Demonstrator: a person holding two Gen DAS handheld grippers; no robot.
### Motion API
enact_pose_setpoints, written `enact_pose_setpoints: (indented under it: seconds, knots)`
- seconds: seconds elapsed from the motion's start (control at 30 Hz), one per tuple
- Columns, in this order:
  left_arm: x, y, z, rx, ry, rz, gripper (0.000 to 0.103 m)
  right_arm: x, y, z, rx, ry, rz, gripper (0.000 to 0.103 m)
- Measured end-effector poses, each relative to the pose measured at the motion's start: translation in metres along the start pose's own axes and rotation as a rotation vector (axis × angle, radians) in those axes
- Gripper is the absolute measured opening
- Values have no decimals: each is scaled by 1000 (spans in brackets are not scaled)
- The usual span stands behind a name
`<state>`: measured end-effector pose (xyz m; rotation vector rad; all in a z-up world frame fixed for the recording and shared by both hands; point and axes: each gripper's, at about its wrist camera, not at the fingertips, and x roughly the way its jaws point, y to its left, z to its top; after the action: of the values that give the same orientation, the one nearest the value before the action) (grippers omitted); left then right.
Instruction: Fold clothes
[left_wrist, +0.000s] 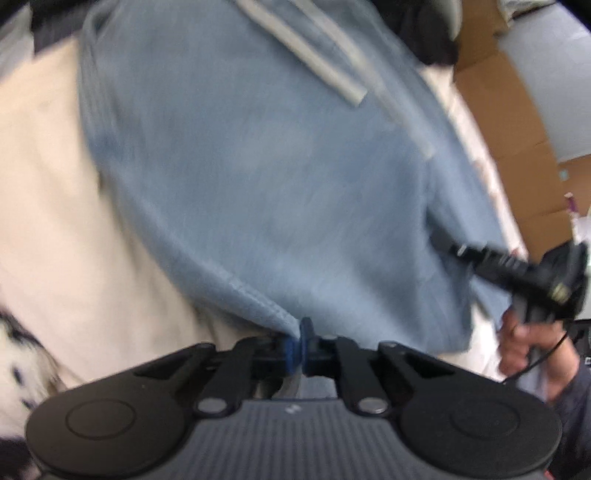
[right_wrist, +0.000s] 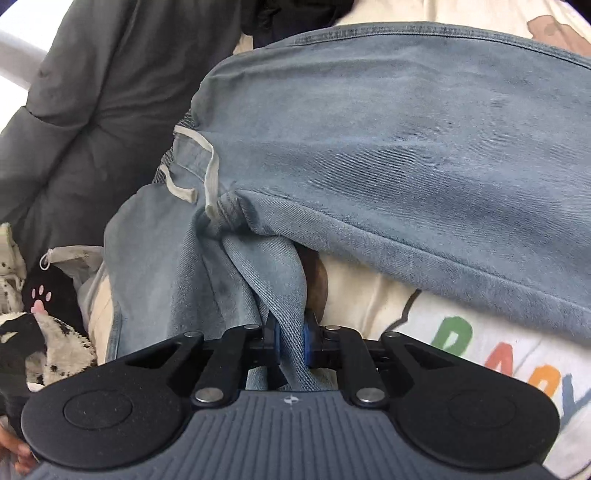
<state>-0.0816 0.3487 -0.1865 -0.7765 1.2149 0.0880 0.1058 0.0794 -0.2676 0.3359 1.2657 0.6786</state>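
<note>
in the left wrist view the left gripper (left_wrist: 297, 349) at lower centre has its jaws pinched shut on a hemmed edge of the light blue denim garment (left_wrist: 258, 166), which fills the middle of the frame over a cream bed cover (left_wrist: 44, 184); the right gripper (left_wrist: 480, 258) shows at the right edge. in the right wrist view a dark grey padded jacket (right_wrist: 92, 110) lies upper left, and that gripper (right_wrist: 291, 343) is clamped on a bunched fold at lower centre. the denim looks soft but weighty; hems and seams seem the surest holds.
</note>
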Motion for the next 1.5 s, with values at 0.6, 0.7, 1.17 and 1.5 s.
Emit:
enact_pose_setpoints:
  seconds: [0.6, 0.7, 1.17, 1.5]
  knots:
    - [-84, 8, 30, -23, -191, -152, 4, -129, -50, -77, 361, -8, -169, 8]
    - [-73, 4, 33, -25, -193, -155, 4, -149, -45, -84, 398, -6, -179, 8]
    - [-68, 33, 36, -79, -201, -99, 4, -103, -67, -60, 347, 5, -123, 47]
    - [-67, 47, 39, -110, -227, -51, 4, -27, -73, -18, 292, 52, -45, 47]
